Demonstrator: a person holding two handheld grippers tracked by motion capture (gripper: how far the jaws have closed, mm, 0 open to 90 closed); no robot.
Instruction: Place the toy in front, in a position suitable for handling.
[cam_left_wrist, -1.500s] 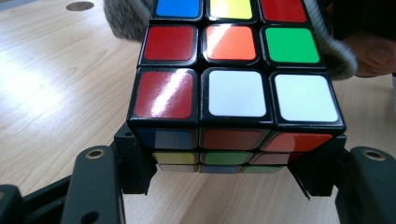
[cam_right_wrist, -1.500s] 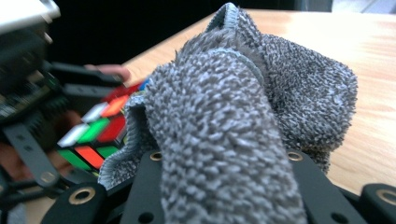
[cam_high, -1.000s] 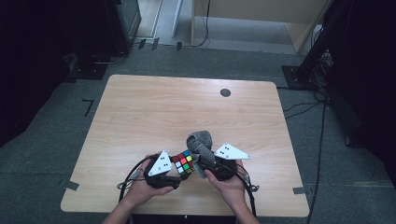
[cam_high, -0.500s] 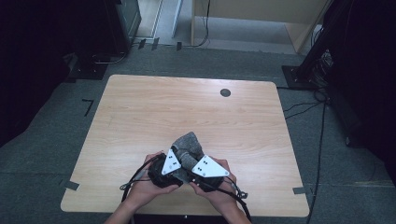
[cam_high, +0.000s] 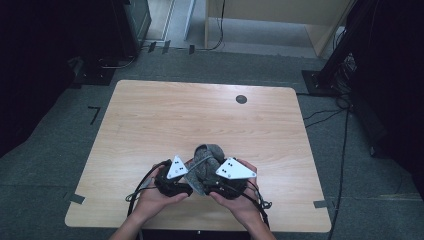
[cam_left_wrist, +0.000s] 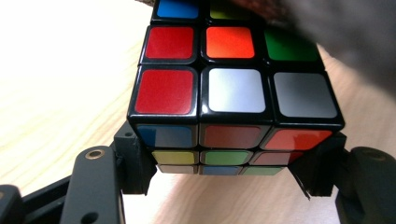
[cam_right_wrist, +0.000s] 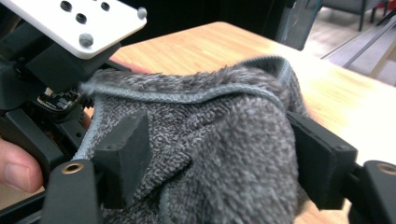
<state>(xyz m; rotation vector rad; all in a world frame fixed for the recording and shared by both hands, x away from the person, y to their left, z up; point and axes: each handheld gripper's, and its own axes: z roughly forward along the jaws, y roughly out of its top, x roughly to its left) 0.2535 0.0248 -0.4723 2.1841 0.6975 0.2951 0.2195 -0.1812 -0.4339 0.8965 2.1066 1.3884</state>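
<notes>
The left gripper (cam_left_wrist: 224, 186) was clamped on the puzzle cube (cam_left_wrist: 233, 93), one jaw on each opposite side, the cube sitting square, its red-and-white face upward. The right gripper (cam_right_wrist: 219, 163) was closed on a bunched grey cloth (cam_right_wrist: 224, 154), which lay over the cube's far edge. Both were held together above the table's (cam_high: 150, 120) near edge.

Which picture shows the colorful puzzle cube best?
The left gripper view: the puzzle cube sits close up, its colored squares clear, between the left hand-held gripper's jaws. In the high view the grey towel lies where the cube would be.
</notes>
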